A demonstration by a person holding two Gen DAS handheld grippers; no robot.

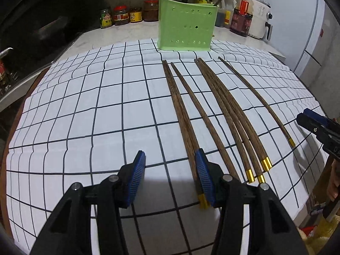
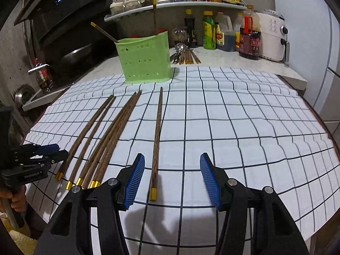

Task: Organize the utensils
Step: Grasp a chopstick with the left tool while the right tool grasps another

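You see a white grid-lined cloth (image 2: pixel 244 127) covering the table. Behind it, sauce bottles (image 2: pixel 249 40) and jars (image 1: pixel 121 15) line the back, beside a white air fryer (image 2: pixel 273 35). A curved shelf (image 2: pixel 180 5) above carries more jars.

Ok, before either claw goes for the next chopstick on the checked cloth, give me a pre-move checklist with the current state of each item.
1. Left claw open and empty: ok.
2. Right claw open and empty: ok.
3. Lone chopstick lies between the right claw's fingers, apart from the others: ok.
4. Left group of chopsticks separated for a single pick: not ok, several lie touching.
5. Green holder upright on the cloth, top open, two chopsticks already inside: ok.
6. Free room inside the holder: cannot tell, interior hidden.
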